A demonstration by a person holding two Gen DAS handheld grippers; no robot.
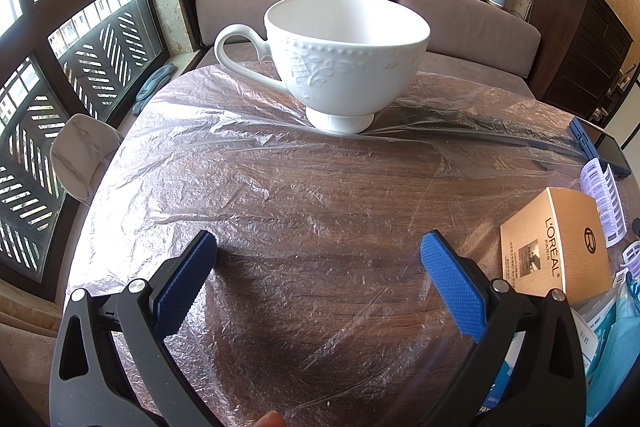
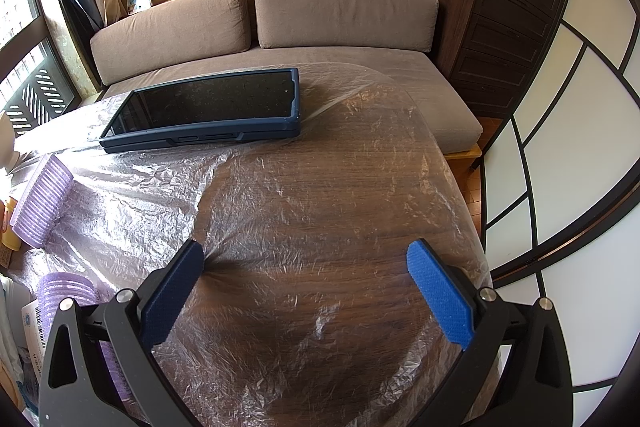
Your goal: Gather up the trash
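Observation:
A round wooden table (image 1: 320, 195) is covered with crinkled clear plastic film (image 2: 132, 195). In the left wrist view my left gripper (image 1: 318, 251) is open and empty above the film; a gold L'Oréal box (image 1: 554, 247) lies to its right with paper packets (image 1: 604, 331) beside it. In the right wrist view my right gripper (image 2: 305, 257) is open and empty over the film; purple hair rollers (image 2: 42, 203) and printed packets (image 2: 30, 323) lie to its left.
A white embossed teacup (image 1: 344, 59) stands at the table's far side. A tablet in a dark blue case (image 2: 208, 107) lies on the film. A brown sofa (image 2: 280, 27) is behind the table, a dark cabinet (image 2: 500, 19) to the right, a window (image 1: 60, 27) to the left.

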